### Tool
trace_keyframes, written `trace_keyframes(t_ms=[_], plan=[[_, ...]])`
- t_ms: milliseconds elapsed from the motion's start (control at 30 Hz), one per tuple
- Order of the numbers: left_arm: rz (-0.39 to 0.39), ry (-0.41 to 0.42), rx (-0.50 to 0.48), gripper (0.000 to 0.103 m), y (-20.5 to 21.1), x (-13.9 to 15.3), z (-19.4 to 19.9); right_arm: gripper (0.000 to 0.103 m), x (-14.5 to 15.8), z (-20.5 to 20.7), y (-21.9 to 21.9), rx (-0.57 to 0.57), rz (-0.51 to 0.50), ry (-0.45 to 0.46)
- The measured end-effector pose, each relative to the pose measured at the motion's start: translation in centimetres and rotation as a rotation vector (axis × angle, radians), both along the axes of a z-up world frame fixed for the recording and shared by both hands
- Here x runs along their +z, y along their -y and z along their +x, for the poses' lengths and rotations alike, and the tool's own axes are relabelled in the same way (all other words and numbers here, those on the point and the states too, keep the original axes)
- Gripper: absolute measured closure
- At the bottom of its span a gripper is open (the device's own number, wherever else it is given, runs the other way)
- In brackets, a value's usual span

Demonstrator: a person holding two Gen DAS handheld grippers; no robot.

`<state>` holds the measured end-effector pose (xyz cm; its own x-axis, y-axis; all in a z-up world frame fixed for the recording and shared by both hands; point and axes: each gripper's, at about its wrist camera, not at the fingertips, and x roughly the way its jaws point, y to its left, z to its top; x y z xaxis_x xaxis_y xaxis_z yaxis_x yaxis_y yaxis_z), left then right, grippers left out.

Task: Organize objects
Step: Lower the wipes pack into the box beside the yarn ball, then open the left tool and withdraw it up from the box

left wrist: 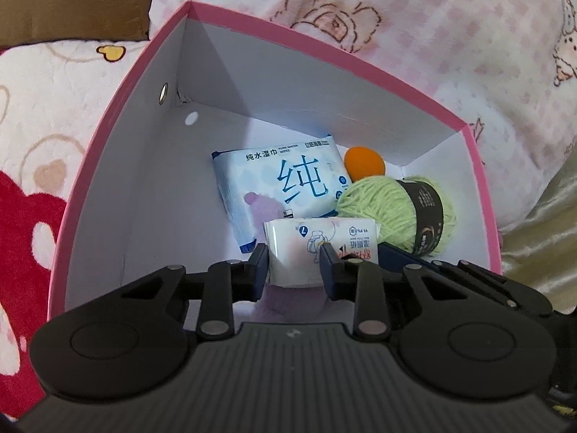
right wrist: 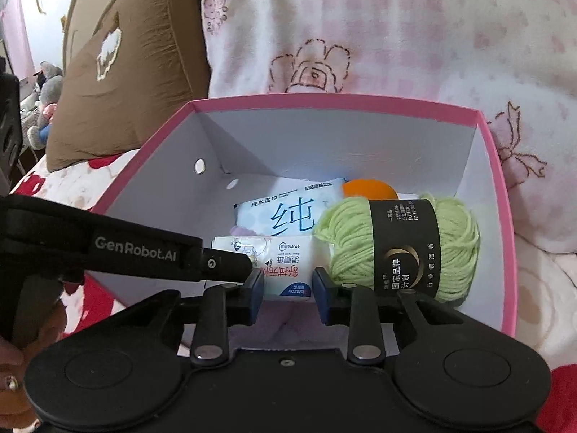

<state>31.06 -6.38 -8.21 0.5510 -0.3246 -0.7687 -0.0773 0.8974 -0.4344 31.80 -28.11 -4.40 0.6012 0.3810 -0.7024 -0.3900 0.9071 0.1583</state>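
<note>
A pink box (left wrist: 108, 126) with white inside walls sits on a bed. In it lie a blue-and-white wet-wipes pack (left wrist: 288, 180), an orange ball (left wrist: 364, 162) and a green yarn skein (left wrist: 389, 209) with a black band. A small white tissue packet (left wrist: 317, 234) hangs just above the box floor, with my left gripper (left wrist: 294, 256) shut on it. The right wrist view shows my right gripper (right wrist: 288, 281) shut on the same packet (right wrist: 288, 256), right beside the yarn (right wrist: 458, 245). The left gripper (right wrist: 247, 263) comes in from the left there.
The box rim (right wrist: 324, 101) stands high around the items. A pink-and-white blanket (right wrist: 396, 36) lies behind the box and a brown pillow (right wrist: 126, 72) at the back left. A red-and-white bedcover (left wrist: 29, 198) lies to the left. A hand (right wrist: 14, 379) holds the left gripper.
</note>
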Motion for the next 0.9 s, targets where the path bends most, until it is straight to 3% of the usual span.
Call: trace_keyframes(t_ms=[233,567,900], plan=[[-0.022,0.016,0.007,0.069,-0.8,1.2,-0.8,0.066,1.2,-1.5,0.1,0.023,-0.001,0.036],[0.025,0.060,-0.100,0.060,-1.0,5.0,-4.1,0.059,5.2,-6.6,1.5,0.041,-0.033,0.091],[0.127,0.080,-0.180,0.058,-1.8,10.3,-8.7,0.039,9.8,-12.0,0.9,0.067,-0.087,0.135]])
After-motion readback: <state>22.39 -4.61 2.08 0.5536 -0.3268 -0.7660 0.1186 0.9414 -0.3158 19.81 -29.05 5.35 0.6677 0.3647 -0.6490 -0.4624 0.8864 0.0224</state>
